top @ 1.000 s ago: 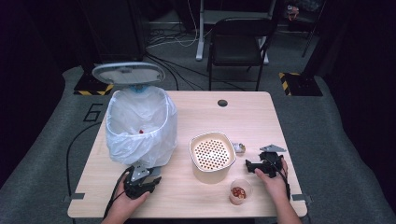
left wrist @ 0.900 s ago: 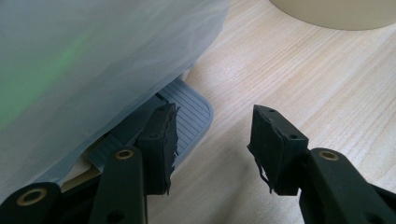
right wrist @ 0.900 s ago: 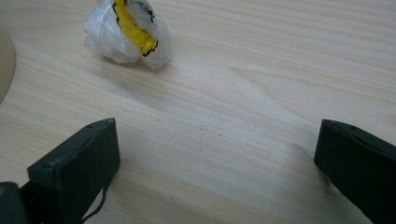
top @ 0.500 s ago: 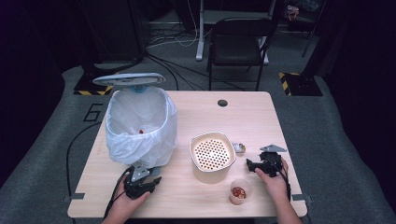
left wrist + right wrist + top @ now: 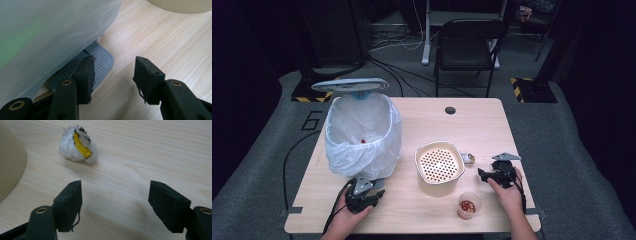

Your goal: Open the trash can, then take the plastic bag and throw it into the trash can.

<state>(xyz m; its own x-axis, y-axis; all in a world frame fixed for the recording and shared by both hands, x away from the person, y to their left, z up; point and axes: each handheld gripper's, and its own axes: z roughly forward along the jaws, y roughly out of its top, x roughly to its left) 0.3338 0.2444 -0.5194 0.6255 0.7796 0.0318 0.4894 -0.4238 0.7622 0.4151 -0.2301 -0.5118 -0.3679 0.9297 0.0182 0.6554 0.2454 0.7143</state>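
The lined pedal bin (image 5: 362,135) stands lid-up, the left gripper (image 5: 113,75) spread and empty, one jaw on its pedal (image 5: 101,61). Just beside the strainer bowl (image 5: 437,187) lies the crumpled wrapper (image 5: 77,145): light, soft, springy, best pinched across its middle. The right gripper (image 5: 116,192), jaws just closing, is short of it with nothing between them

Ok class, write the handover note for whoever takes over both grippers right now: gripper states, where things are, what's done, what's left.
Left gripper: jaws apart, nothing between them, one jaw down on the bin's pedal; the lid stands up.
Right gripper: open, jaws have just been closing, nothing between them; it points at the crumpled wrapper on the table, not touching it.
Things: lined bin at left, perforated basket mid-table, cup of red bits near the right hand.
Done: bin open, one red scrap inside.
Left: probably grip the wrapper, drop it in the bin, release the pedal.
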